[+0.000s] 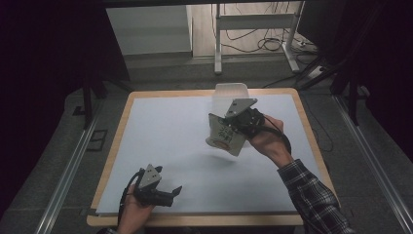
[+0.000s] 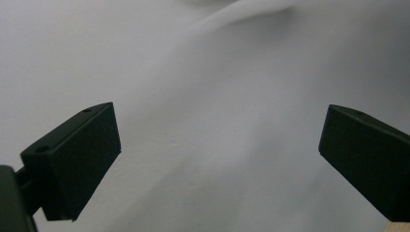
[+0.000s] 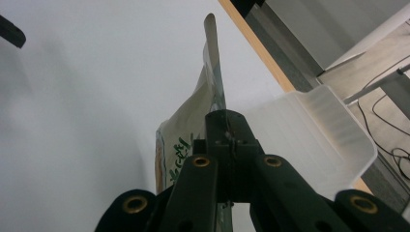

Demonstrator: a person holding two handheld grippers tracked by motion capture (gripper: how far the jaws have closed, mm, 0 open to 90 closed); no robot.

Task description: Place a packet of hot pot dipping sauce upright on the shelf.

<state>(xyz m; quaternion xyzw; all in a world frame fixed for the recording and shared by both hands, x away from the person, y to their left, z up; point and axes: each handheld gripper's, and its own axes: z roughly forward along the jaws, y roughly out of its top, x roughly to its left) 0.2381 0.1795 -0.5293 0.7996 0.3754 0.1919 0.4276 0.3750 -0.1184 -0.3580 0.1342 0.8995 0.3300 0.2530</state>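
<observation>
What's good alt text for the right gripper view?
The right gripper has its black fingers shut on the edge of a printed pouch, held edge-on above a white table. A translucent white tray sits just beyond, by the table's wooden edge.

Right claw (image 1: 233, 127), toward 2 o'clock on the white-topped bench (image 1: 160, 126), clamps a printed pouch (image 1: 225, 137) held clear of the surface, before a clear tray (image 1: 231, 90). Left claw (image 1: 176, 191), at 7 o'clock, hangs empty, jaws spread.
</observation>
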